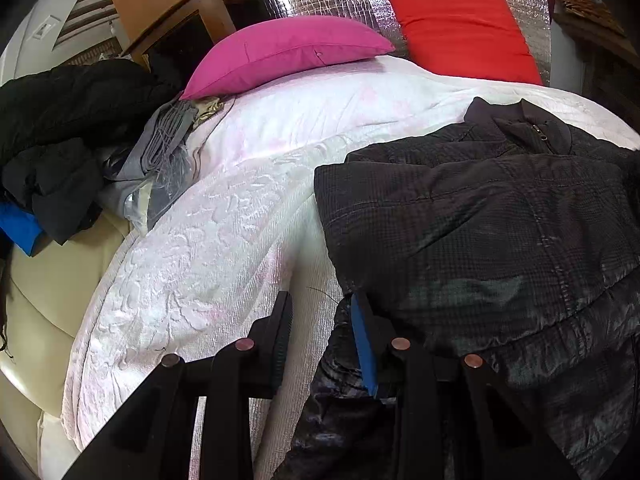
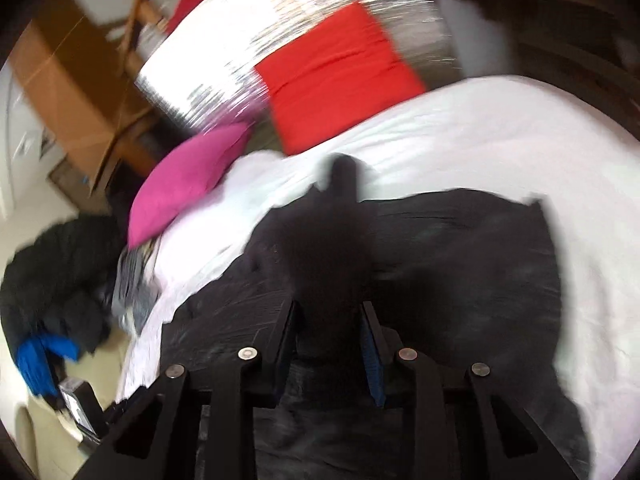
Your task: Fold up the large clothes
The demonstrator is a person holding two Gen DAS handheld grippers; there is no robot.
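White bed (image 1: 240, 216) under dark jacket (image 1: 480, 220); my left tongs (image 1: 322, 314) apart, right tongs (image 2: 330, 320) clamped on jacket fold.

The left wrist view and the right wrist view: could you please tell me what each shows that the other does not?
Only the left wrist view shows the dark jacket's zipped collar sharply, and the left hand-held gripper open at the jacket's edge. Only the right wrist view, blurred, shows the right hand-held gripper with a dark fold of jacket between its fingers. Both show the dark jacket, pink pillow, red cushion and white bedcover.
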